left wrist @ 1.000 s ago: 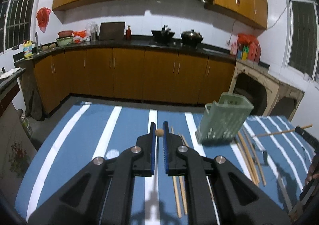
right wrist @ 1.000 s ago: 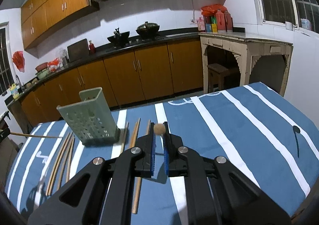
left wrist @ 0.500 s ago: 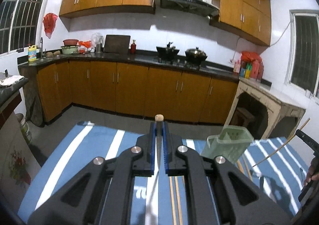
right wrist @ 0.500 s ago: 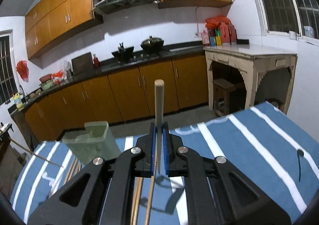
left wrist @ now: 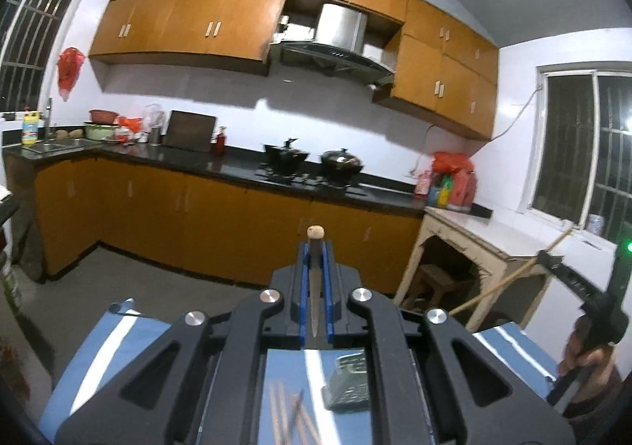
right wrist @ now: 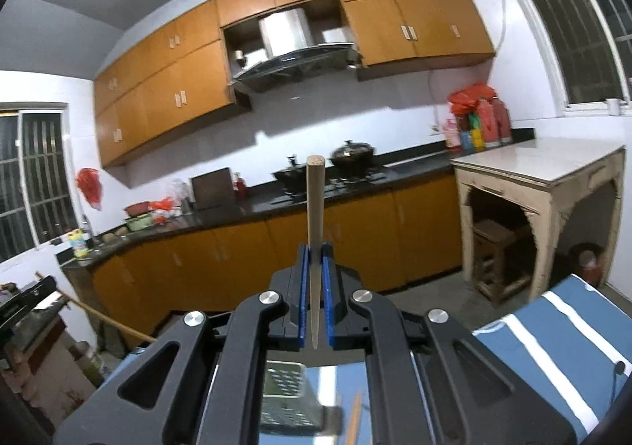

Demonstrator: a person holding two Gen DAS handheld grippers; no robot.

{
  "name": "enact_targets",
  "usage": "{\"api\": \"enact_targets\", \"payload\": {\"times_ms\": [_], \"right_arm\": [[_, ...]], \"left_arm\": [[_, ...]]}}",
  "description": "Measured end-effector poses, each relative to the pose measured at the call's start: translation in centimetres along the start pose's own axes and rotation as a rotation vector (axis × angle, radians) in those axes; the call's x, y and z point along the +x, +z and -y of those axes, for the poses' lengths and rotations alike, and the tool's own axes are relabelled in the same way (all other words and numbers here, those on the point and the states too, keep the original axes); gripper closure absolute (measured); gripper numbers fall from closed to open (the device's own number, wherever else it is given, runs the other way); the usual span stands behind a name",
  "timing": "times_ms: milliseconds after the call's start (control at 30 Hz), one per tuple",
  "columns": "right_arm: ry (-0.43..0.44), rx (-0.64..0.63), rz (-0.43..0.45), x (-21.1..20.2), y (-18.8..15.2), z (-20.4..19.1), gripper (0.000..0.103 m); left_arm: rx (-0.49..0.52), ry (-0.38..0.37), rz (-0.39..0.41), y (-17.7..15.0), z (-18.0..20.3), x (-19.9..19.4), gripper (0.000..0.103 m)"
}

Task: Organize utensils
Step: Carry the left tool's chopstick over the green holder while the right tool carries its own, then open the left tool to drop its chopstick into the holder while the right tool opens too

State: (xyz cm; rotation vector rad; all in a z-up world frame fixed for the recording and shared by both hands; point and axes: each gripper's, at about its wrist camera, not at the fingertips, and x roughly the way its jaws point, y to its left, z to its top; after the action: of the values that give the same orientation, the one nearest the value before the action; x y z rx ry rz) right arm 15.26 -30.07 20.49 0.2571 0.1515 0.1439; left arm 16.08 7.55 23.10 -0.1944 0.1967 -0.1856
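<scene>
My left gripper (left wrist: 315, 247) is shut on a wooden chopstick (left wrist: 316, 233), which stands between the blue pads with its blunt end up. My right gripper (right wrist: 315, 247) is likewise shut on a paler chopstick (right wrist: 315, 204) that pokes well above its fingers. Both are held high over the table. Far below, a green slotted utensil basket (left wrist: 349, 385) (right wrist: 286, 393) lies on the blue striped cloth (left wrist: 106, 350), with several loose chopsticks (left wrist: 294, 419) beside it. In the left wrist view the right gripper (left wrist: 563, 273) and its chopstick (left wrist: 509, 283) show at the right edge.
Orange cabinets and a dark counter (left wrist: 237, 164) with two pots (left wrist: 341, 160) run along the far wall. A pale side table (right wrist: 541, 164) with a stool (right wrist: 497, 247) under it stands to the right. A person's hand (left wrist: 588, 360) holds the right tool.
Both grippers have risen and tipped upward, each carrying its chopstick. The table, basket and loose chopsticks have dropped to the bottom of both views.
</scene>
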Motion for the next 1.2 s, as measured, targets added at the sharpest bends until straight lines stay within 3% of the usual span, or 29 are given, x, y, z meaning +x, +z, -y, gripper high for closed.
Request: {"api": "enact_targets", "payload": {"times_ms": [200, 467, 733, 1200], "right_arm": [[0.054, 0.002, -0.029, 0.7, -0.9, -1.0, 0.096], [0.076, -0.011, -0.139, 3.5, -3.1, -1.7, 0.096], [0.065, 0.018, -0.235, 6.1, -5.2, -1.1, 0.096], [0.042, 0.003, -0.282, 8.5, -6.2, -1.9, 0.096]], "left_arm": [[-0.016, -0.059, -0.015, -0.2, 1.7, 0.9, 0.095], [-0.005, -0.093, -0.1, -2.1, 3.4, 3.7, 0.095], [-0.03, -0.084, -0.21, -4.5, 3.4, 8.5, 0.095], [0.024, -0.04, -0.257, -6.7, 4.6, 10.8, 0.095]]}}
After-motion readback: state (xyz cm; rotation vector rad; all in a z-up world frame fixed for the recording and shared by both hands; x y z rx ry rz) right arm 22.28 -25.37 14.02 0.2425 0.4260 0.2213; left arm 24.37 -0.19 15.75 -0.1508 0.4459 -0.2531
